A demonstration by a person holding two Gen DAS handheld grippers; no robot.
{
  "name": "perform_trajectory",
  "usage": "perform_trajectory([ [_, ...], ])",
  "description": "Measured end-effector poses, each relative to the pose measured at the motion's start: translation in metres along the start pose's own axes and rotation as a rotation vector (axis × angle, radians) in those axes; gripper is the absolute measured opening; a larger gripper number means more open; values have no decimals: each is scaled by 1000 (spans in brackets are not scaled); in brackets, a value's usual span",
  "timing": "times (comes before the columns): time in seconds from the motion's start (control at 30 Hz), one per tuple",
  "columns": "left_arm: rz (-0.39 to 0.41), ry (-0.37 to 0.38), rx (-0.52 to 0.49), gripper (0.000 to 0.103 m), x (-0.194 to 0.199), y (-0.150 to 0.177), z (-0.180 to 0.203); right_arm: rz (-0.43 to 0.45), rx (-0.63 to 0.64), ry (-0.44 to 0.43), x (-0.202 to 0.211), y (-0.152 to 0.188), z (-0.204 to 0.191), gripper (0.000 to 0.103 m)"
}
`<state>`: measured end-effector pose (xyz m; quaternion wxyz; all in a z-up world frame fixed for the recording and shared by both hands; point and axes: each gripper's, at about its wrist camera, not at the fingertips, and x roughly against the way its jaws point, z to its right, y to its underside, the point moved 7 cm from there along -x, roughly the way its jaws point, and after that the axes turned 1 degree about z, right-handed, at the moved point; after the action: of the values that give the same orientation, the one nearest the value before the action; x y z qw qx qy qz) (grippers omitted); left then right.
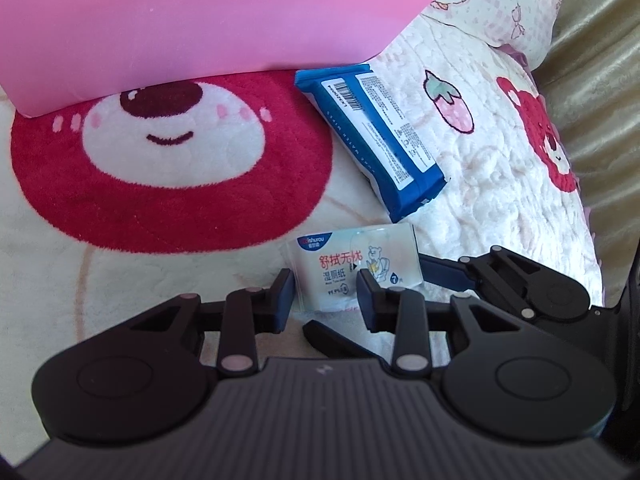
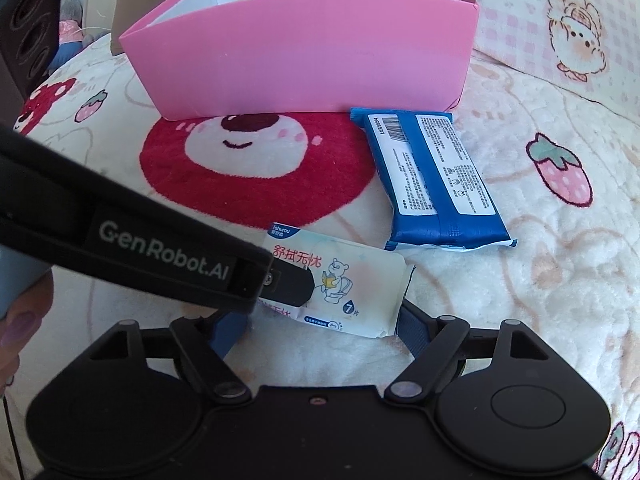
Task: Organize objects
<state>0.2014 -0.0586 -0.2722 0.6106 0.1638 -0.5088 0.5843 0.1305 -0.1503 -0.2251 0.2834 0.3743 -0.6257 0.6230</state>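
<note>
Two wipe packs on the bed blanket (image 2: 520,300) before the pink box (image 2: 300,52): small white pack (image 1: 352,268) nipped by left gripper (image 1: 324,300) fingers, right gripper (image 2: 320,328) fingers spread wide beside it, blue pack (image 2: 432,176) loose nearer the box, awaiting boxing.

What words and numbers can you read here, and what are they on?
"GenRobot.AI": on the left gripper body.
"舒拭无忧", "湿厕纸", "7": on the small white wipes packet.
Blue wipes pack: a barcode; its fine print is too small to read.
Pink box: no text.
</note>
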Motion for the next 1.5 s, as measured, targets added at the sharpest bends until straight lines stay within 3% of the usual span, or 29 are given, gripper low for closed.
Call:
perform_trajectory([
  [0.63, -34, -21, -5, 33, 25, 3, 16, -3, 30, 28, 25, -5, -10, 80],
  [1.13, 46, -42, -50, 34, 78, -1, 36, 8, 79, 71, 67, -26, -27, 80],
  [1.5, 125, -45, -48, 33, 125, -2, 37, 41, 72, 35, 99, -47, -43, 80],
])
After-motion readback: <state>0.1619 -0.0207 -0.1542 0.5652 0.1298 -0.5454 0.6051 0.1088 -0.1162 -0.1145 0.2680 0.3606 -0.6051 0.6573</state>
